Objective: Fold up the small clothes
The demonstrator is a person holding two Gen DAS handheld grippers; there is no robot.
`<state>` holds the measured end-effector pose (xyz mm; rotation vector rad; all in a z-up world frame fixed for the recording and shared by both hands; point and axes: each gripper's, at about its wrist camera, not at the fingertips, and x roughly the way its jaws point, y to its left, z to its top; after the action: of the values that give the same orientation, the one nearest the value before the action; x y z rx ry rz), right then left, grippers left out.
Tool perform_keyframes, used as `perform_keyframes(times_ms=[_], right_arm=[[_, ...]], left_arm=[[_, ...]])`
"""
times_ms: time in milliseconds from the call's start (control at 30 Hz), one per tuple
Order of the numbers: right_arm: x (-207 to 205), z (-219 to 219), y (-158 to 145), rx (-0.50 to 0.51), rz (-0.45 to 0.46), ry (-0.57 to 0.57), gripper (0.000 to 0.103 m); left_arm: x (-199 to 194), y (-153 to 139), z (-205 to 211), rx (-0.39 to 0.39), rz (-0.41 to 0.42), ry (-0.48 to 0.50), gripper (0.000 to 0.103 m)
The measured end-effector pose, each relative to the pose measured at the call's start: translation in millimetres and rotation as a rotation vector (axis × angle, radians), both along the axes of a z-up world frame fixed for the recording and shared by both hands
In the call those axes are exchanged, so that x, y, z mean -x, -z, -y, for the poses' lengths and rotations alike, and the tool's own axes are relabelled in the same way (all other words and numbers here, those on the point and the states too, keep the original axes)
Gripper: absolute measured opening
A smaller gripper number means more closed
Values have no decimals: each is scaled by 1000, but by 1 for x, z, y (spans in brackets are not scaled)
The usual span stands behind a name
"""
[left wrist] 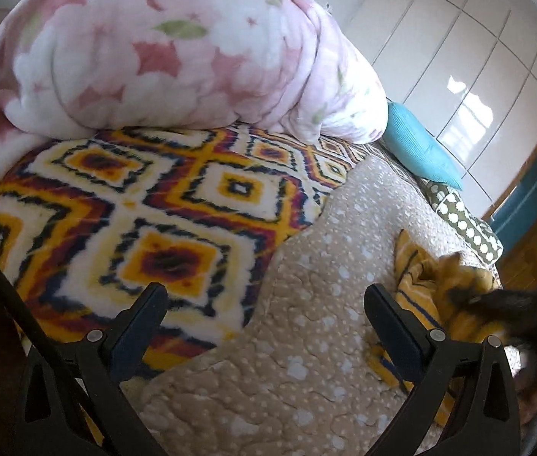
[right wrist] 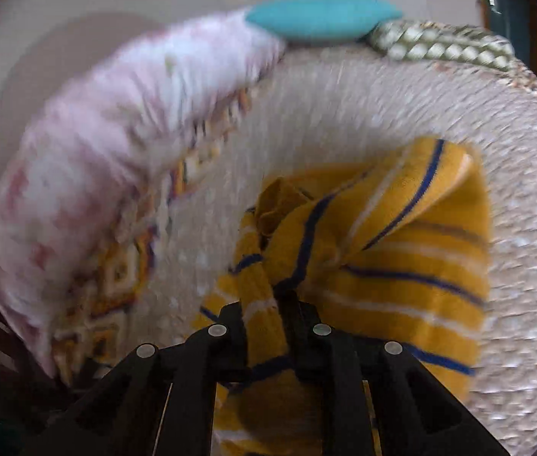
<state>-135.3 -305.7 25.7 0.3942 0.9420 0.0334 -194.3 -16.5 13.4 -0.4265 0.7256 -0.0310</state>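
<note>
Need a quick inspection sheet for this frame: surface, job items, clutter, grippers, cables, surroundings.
Surface: beige quilt on a bed, patterned blanket beside it.
Job's things: yellow striped garment, crumpled, not yet folded.
Clutter: pink floral duvet, teal pillow, dotted pillow.
Grippers: left gripper open, empty, over the quilt; right gripper shut on the garment.
Cables: nothing seen.
Surroundings: white wardrobe, wood floor.

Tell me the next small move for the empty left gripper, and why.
Probably bring the open left gripper rightward to a free edge of the yellow striped garment. The right gripper already pinches it, bunched, on the beige quilt; spreading it likely needs a second grip.
</note>
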Motion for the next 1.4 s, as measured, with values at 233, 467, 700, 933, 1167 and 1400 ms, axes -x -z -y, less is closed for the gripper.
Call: perform_keyframes(times_ms=[233, 467, 700, 933, 1167, 1400], right_arm=[[2, -11, 4, -76, 25, -85, 48], [29, 2, -37, -239, 153, -131, 50], [45, 9, -47, 30, 156, -42, 48], [17, -12, 8, -55, -7, -129, 24], [10, -20, 43, -175, -84, -193, 24], [28, -19, 22, -117, -35, -200, 21]], left_arm=[[-4, 3, -1, 30, -12, 6, 102], [-5, 5, 5, 18, -25, 19, 102], [-4, 7, 10, 29, -34, 32, 102], [-3, 6, -1, 76, -23, -13, 102], [-2, 6, 0, 77, -24, -1, 102], [-3, 5, 8, 80, -14, 45, 102]])
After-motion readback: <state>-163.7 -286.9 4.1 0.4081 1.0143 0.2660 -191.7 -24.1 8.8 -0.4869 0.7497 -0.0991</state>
